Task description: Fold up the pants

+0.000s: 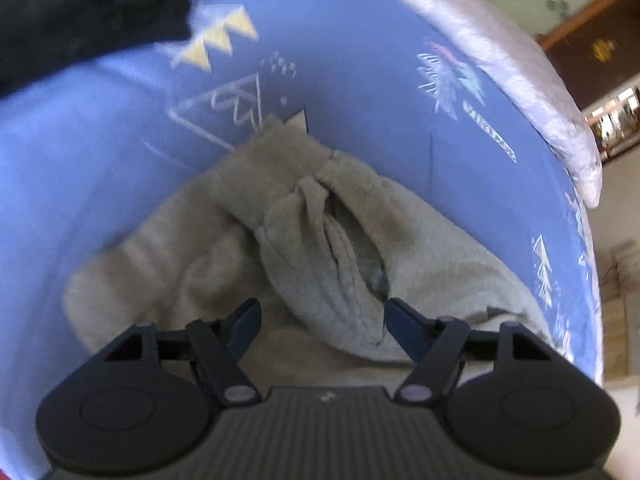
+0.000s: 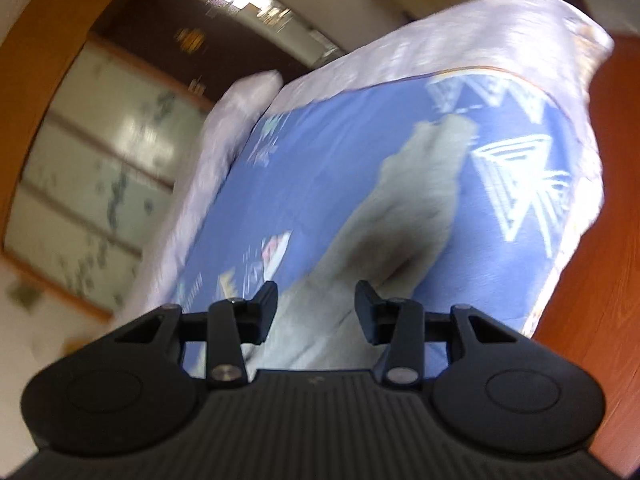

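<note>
The left gripper is hanging over the pants, jaws standing wide with a bunched ridge of cloth rising between them; the right-hand pad seems to be grazing that ridge, though nothing is being pinched. The right gripper is likewise standing partly open and empty above the pants, which are stretching away toward one o'clock across the blue sheet.

To fold well, I judge each gripper should be closing on a single flat edge, not the bunch (smoothing first would help).

The pants are grey, fleecy and rumpled, lying mid-bed with a deep crease toward twelve o'clock in the left view; a black garment is lying at ten o'clock.
</note>
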Demonstrator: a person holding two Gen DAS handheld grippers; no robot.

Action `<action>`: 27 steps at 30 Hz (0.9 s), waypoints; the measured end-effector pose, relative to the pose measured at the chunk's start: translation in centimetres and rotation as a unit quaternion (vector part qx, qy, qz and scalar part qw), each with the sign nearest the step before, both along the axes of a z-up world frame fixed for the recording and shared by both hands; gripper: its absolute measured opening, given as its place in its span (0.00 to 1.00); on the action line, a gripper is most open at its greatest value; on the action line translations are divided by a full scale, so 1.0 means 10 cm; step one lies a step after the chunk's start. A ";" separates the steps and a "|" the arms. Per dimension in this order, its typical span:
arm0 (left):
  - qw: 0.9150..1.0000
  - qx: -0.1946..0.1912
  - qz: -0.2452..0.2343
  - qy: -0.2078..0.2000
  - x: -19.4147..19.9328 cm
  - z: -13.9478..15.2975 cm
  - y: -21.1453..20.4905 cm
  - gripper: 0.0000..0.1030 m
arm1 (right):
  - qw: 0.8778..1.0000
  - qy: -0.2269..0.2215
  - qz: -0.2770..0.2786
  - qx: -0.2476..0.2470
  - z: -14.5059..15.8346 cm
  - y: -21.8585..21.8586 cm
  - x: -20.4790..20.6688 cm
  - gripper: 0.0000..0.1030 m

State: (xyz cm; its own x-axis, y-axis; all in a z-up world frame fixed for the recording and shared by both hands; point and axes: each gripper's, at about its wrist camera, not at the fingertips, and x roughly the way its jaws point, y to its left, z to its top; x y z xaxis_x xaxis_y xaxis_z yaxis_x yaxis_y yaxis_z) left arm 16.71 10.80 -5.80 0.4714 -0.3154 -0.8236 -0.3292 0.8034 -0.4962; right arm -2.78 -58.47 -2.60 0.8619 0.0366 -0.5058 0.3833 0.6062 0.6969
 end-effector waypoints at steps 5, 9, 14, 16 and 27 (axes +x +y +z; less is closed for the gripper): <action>0.999 -0.031 0.015 -0.006 0.01 -0.05 -0.02 0.09 | 1.000 0.018 -0.008 0.010 -0.15 -0.10 0.10 0.45; 0.998 -0.050 0.013 -0.045 -0.08 0.26 0.02 0.09 | 0.999 0.020 -0.033 0.027 -0.22 -0.23 0.09 0.45; 0.992 -0.086 0.018 -0.095 -0.35 0.69 0.18 0.09 | 0.995 0.008 -0.065 0.079 -0.21 -0.48 0.08 0.45; 0.988 -0.101 0.024 -0.114 -0.49 0.83 0.30 0.09 | 0.993 0.028 -0.078 0.085 -0.23 -0.55 0.15 0.45; 0.988 -0.128 0.081 -0.036 -0.96 0.43 0.82 0.09 | 0.989 0.069 -0.097 0.084 -0.27 -0.63 0.11 0.10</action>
State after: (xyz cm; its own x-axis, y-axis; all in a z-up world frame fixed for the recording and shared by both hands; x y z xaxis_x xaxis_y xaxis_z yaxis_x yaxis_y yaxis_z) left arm 7.13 19.03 -1.51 0.5871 -0.4243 -0.6894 -0.4000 0.5883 -0.7028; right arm -1.64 -64.80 -5.32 0.7844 -0.0288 -0.6195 0.5790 0.3920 0.7149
